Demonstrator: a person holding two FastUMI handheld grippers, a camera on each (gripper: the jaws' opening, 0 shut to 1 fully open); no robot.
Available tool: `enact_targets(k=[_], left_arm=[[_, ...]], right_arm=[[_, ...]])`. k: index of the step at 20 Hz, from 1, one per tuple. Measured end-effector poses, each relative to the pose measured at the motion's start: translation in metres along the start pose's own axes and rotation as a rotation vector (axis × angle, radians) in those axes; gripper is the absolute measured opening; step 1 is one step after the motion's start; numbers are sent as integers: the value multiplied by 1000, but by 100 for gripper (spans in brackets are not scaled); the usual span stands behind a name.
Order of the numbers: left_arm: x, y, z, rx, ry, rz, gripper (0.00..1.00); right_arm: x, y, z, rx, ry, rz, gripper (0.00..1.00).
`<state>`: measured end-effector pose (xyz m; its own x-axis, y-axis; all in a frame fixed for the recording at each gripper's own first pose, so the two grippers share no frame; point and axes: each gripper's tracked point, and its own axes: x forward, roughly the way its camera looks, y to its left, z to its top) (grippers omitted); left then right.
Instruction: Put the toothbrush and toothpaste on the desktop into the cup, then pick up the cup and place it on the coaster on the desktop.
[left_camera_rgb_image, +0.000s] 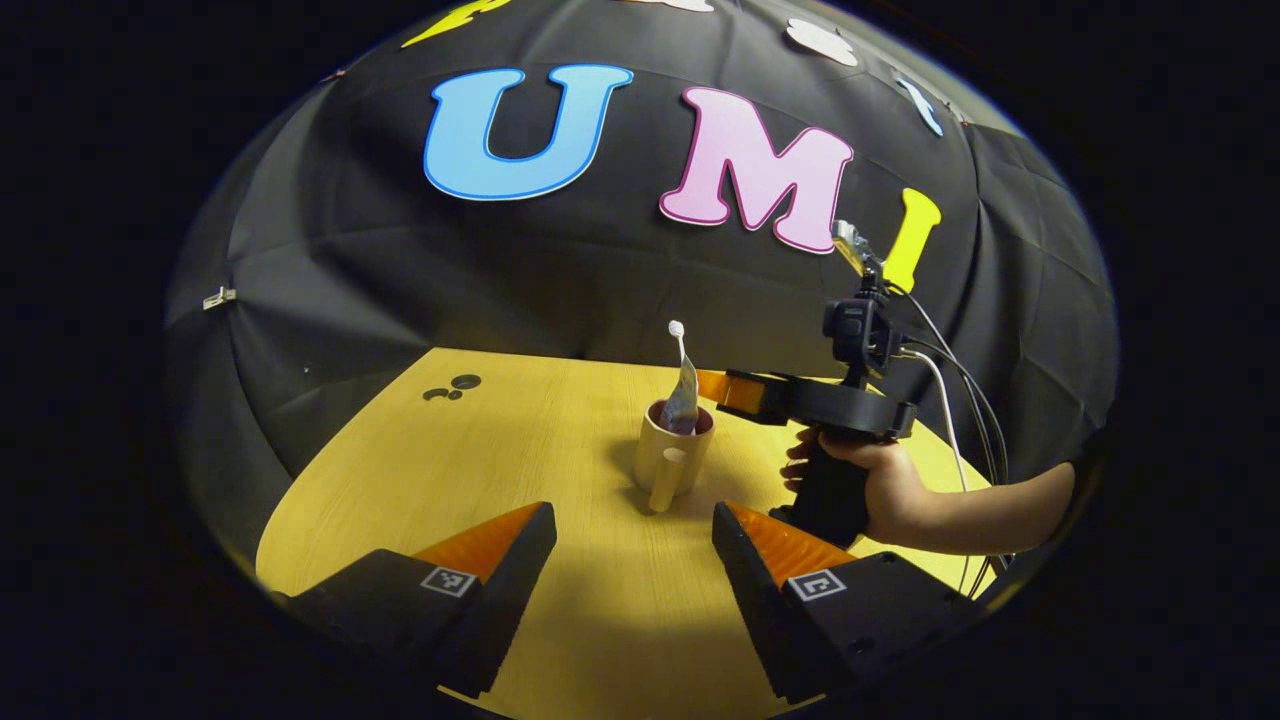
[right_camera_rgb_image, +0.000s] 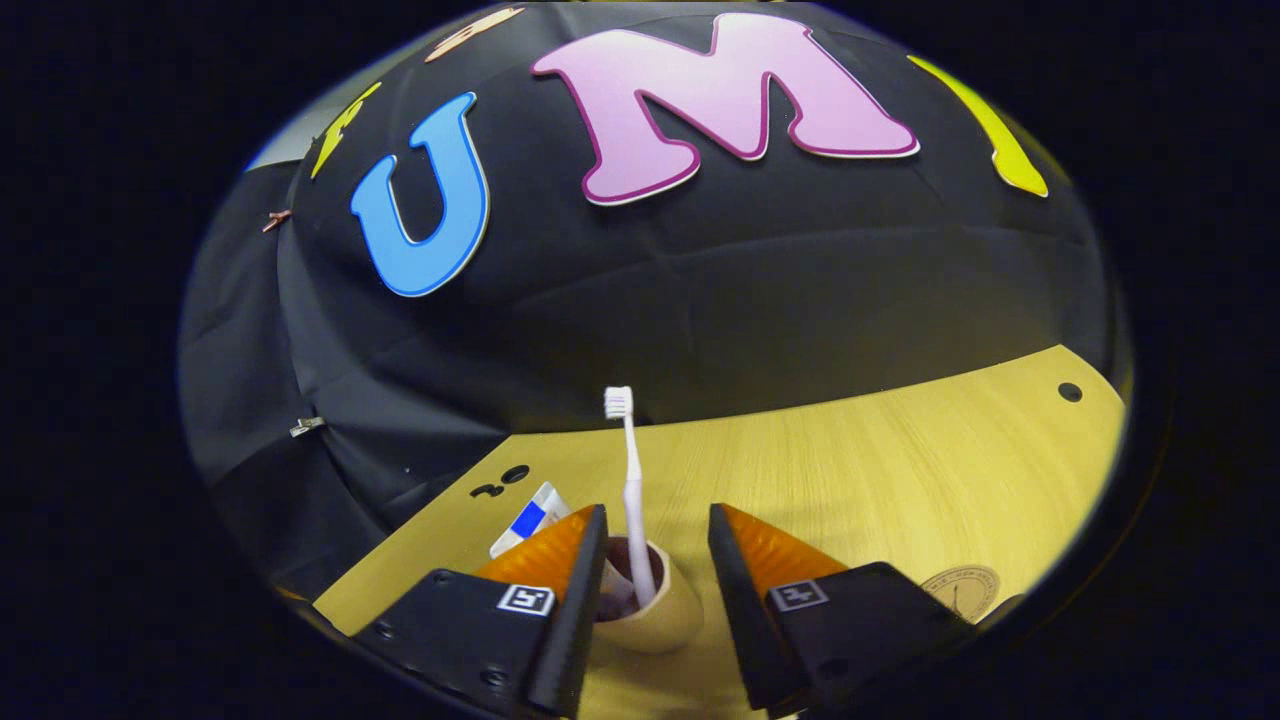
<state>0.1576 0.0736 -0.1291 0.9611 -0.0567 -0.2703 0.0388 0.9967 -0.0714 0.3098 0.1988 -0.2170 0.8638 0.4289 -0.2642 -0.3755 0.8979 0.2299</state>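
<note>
1. Both views are dim overall; the black cloth wall (left_camera_rgb_image: 600, 290) soaks up light and shows only faint creases.
2. The wooden tabletop (left_camera_rgb_image: 480, 470) is the brightest surface, evenly lit from above, with the grain crisp in the right gripper view.
3. The cup (left_camera_rgb_image: 672, 455) casts only a soft, short shadow at its base; no hard shadows fall across the wood.
4. No strong glare appears; the toothbrush (right_camera_rgb_image: 630, 480) reads sharp and pale against the dark cloth.
5. Fisheye distortion bends the tabletop edge into a curve and stretches things near the rim.
6. The left claw (left_camera_rgb_image: 634, 560) and right claw (right_camera_rgb_image: 657, 570) are slightly soft at close range.
</note>
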Motion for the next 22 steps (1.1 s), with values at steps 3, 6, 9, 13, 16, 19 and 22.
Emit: enact_targets(k=[3,6,9,13,16,19,22], left_arm=[[6,-2,3,-6,4,3,97],[16,-1,6,-4,26,6,98],[31,-1,8,-1,58,1,97],[57,-6,17,-6,95,-16,97],[80,-13,19,28,139,-34,97],[103,-16,12,89,199,-43,97],[125,-26,1,112,262,-64,98]], right_arm=[[-18,-25,18,6,-18,-30,72],[-37,-68,36,-22,-41,-102,96],[-61,-112,50,-14,-50,-174,98],[-95,-173,62,-21,-61,-271,98],[-119,-216,66,-17,-55,-335,98],[-141,-256,69,-2,-57,-395,98],[-157,-288,71,8,-57,-437,98]])
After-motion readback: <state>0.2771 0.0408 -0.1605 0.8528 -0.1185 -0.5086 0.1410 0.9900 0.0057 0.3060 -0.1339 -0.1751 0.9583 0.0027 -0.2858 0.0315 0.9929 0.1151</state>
